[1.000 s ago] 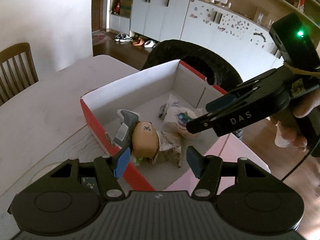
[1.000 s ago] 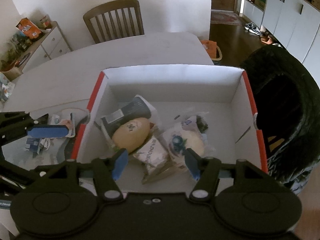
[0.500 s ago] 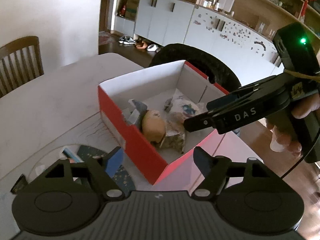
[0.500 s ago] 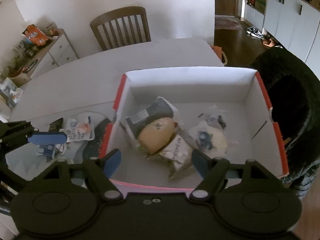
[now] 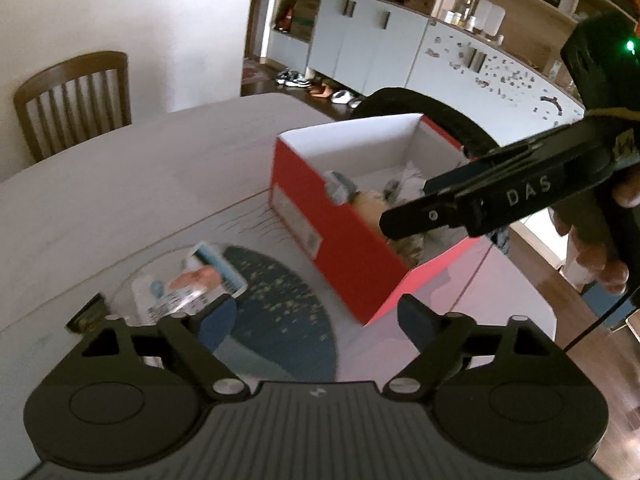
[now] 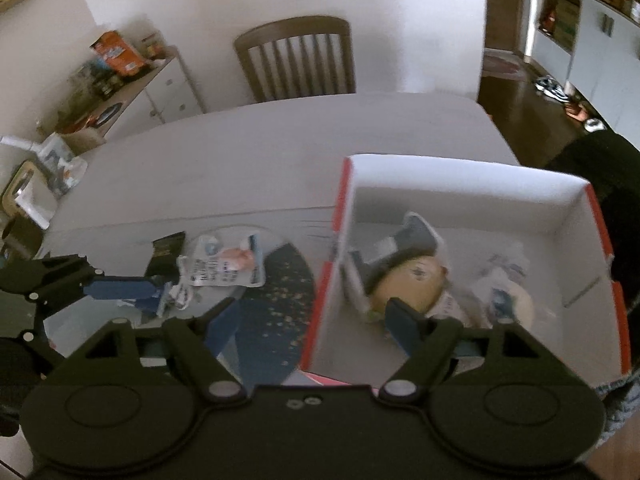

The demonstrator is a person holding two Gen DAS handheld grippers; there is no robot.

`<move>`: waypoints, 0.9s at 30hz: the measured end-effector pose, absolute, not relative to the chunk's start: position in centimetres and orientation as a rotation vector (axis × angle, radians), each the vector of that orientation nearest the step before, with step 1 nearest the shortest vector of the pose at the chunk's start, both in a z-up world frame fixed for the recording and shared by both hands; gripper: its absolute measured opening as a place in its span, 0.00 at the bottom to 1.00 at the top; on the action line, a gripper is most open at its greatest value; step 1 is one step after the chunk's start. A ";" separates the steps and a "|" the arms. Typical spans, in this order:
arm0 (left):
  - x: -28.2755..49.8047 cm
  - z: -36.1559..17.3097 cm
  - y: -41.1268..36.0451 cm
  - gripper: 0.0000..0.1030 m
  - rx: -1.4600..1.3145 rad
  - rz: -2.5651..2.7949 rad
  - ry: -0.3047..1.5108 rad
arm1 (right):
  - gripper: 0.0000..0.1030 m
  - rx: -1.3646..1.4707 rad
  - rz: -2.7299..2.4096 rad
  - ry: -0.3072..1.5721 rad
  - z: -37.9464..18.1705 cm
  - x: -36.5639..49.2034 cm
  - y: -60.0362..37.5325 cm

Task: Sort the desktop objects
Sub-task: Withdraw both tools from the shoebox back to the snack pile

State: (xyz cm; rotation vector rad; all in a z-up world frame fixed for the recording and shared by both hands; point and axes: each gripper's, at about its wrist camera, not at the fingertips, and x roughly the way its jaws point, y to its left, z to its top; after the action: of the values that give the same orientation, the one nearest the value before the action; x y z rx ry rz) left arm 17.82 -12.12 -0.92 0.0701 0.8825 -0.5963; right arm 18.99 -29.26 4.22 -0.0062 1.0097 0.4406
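A: Gripper status?
B: Left gripper (image 5: 316, 320) and right gripper (image 6: 310, 320): jaws opening, nothing between them.
A: Item locations?
B: Snack packets (image 6: 404, 276) lie in red box (image 5: 344, 236); one packet (image 5: 196, 284) lies on table (image 5: 120, 184) beside it.

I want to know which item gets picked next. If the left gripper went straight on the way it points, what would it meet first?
Probably the blue mat on the table, between the snack packet and the red box. The left gripper has nothing between its opening fingers. Depth is unclear.

wooden chair (image 6: 296, 60), white cabinets (image 5: 368, 48), shoes (image 5: 320, 88)
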 end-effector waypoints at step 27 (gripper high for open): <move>18.6 -6.2 -0.3 1.00 0.111 -0.457 0.954 | 0.79 -0.110 0.496 1.087 -1.0 23.9 -18.0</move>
State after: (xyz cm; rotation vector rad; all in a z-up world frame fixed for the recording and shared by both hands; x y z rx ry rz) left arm 18.58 -0.31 -6.15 0.1107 0.9539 -0.4565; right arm 23.88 -18.01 -0.96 -0.1103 1.0871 0.4959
